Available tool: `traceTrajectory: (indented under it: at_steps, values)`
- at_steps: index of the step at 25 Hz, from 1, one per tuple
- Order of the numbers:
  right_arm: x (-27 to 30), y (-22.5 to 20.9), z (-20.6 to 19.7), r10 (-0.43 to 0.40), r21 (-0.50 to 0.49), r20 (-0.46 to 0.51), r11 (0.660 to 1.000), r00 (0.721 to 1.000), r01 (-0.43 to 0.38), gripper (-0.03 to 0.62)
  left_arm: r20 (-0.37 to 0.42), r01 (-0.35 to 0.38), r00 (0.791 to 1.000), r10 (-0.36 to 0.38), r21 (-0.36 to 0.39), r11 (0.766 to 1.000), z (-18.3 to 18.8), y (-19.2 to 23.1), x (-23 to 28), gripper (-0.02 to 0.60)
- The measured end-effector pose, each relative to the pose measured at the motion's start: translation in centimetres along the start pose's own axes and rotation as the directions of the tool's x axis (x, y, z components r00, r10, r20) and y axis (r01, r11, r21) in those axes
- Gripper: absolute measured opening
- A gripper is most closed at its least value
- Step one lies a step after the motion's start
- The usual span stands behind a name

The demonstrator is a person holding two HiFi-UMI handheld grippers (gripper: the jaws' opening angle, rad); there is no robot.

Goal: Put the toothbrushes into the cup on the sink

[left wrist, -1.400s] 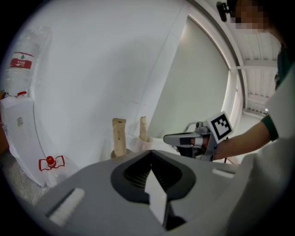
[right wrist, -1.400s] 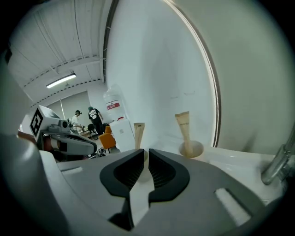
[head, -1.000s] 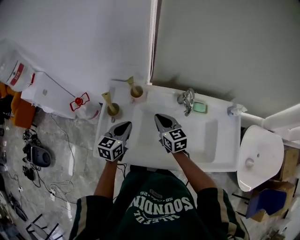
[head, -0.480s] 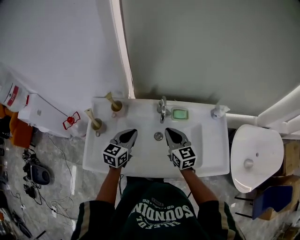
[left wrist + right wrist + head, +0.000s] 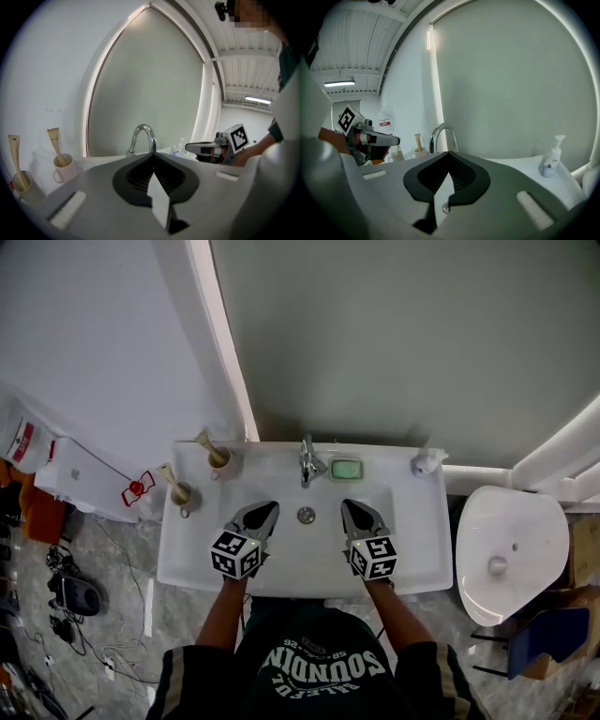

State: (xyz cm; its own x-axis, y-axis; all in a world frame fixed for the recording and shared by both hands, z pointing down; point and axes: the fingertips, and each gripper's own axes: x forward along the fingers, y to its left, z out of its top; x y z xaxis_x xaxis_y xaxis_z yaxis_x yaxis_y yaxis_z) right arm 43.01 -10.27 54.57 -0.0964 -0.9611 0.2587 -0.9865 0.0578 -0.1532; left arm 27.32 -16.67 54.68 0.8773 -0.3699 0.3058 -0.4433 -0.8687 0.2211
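You hold both grippers low over the white sink (image 5: pixel 412 554), side by side and apart, one on each side of the drain (image 5: pixel 306 515), both pointing toward the faucet (image 5: pixel 307 462). Your left gripper (image 5: pixel 264 512) has its jaws pressed together with nothing between them. Your right gripper (image 5: pixel 354 512) is the same, pressed together and empty. The toothbrushes already stand in cups on the sink's left rear corner. The rear toothbrush (image 5: pixel 206 442) leans in the rear cup (image 5: pixel 223 461) by the wall, and the front toothbrush (image 5: pixel 167 474) leans in the front cup (image 5: pixel 181 494) at the left edge. Both cups are to the left of your left gripper, clear of it. A green soap dish (image 5: pixel 346 469) sits just right of the faucet, a pump bottle (image 5: pixel 424 462) stands at the rear right corner, and a white toilet (image 5: pixel 511 554) stands to the right of the sink.
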Motion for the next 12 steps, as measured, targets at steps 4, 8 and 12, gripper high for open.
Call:
traceTrajectory:
  at_steps: [4,8,12]
  values:
    - [-0.3,-0.5,0.2,0.001,0.000,0.001,1.000,1.000,-0.001,0.002,0.002,-0.018,1.000,0.018,-0.005,1.000,-0.1,0.0,-0.4,0.051]
    - [-0.6,-0.4,0.3,0.006,-0.006,0.004,1.000,1.000,-0.006,0.002,0.003,-0.031,1.000,0.031,-0.009,0.999,-0.4,-0.1,-0.9,0.051]
    - [-0.9,-0.1,0.4,0.011,-0.006,0.005,1.000,1.000,-0.011,0.002,0.008,-0.036,0.999,0.036,-0.016,0.999,-0.6,-0.3,-1.3,0.051]
